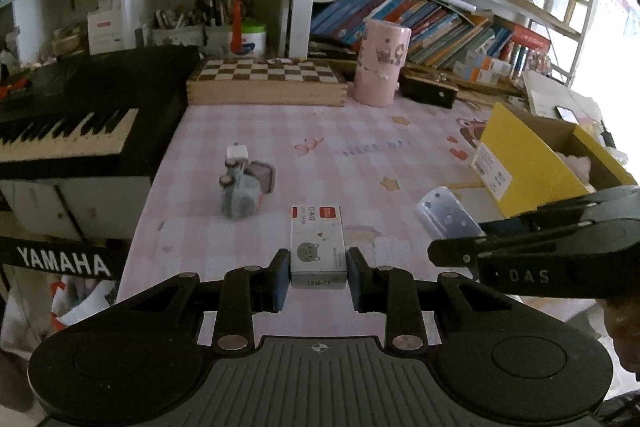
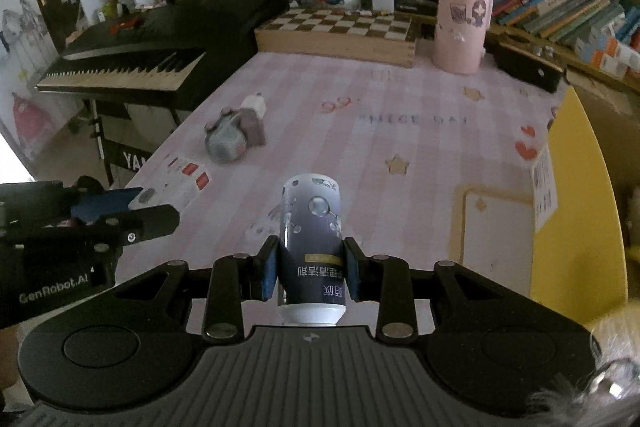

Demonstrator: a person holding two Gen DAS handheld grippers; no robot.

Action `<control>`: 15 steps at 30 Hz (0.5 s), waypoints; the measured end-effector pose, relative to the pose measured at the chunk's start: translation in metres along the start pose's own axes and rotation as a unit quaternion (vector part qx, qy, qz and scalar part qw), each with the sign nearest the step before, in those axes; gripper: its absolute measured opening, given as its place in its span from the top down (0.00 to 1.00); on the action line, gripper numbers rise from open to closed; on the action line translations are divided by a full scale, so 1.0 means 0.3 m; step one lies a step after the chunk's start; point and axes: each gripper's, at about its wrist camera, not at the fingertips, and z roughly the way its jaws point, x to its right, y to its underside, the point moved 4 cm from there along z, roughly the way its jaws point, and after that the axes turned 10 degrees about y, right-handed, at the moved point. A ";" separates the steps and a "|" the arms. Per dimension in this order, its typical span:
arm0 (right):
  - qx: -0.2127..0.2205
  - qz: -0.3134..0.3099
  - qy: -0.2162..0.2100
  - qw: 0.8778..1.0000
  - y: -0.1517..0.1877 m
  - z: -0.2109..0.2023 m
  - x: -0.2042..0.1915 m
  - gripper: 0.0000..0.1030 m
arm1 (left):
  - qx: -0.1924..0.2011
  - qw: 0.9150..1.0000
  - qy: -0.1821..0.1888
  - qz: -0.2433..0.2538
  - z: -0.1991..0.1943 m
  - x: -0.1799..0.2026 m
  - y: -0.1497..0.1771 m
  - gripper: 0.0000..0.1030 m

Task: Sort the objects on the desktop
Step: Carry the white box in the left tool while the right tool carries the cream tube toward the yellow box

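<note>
My left gripper (image 1: 318,277) is shut on a small white box with a grey cat face (image 1: 318,245), held just above the pink checked tablecloth (image 1: 360,155). My right gripper (image 2: 311,269) is shut on a blue-grey bottle with bubble print (image 2: 311,223), its white cap toward the camera. Each gripper shows in the other's view: the right one with the bottle (image 1: 444,213) at the right edge, the left one with the box (image 2: 176,183) at the left edge. A grey stuffed toy with a white tag (image 1: 242,187) (image 2: 234,133) lies on the cloth ahead.
A yellow cardboard box (image 1: 532,163) (image 2: 576,211) stands open at the right. Behind are a wooden chessboard case (image 1: 266,81), a pink cylinder holder (image 1: 382,63) and a black case (image 1: 428,91). A Yamaha keyboard (image 1: 68,123) borders the table's left side. Bookshelves fill the back.
</note>
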 end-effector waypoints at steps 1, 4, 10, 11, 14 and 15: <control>-0.002 0.003 0.001 1.000 0.014 -0.008 -0.006 0.71 | -0.002 1.000 0.003 0.000 -0.011 0.000 0.012 0.73; -0.005 0.009 0.003 1.000 0.068 -0.042 -0.033 0.71 | -0.005 1.000 0.008 0.002 -0.045 0.003 0.043 0.73; -0.009 0.024 0.008 1.000 0.173 -0.112 -0.082 0.70 | -0.013 0.999 0.024 0.023 -0.112 0.038 0.109 0.73; -0.010 0.027 0.009 1.000 0.188 -0.122 -0.088 0.70 | -0.015 0.999 0.027 0.028 -0.122 0.047 0.120 0.73; -0.011 0.039 0.018 0.999 0.241 -0.155 -0.102 0.70 | -0.023 0.998 0.040 0.047 -0.148 0.078 0.157 0.73; -0.012 0.045 0.020 0.999 0.262 -0.166 -0.105 0.70 | -0.026 0.997 0.044 0.051 -0.155 0.086 0.168 0.73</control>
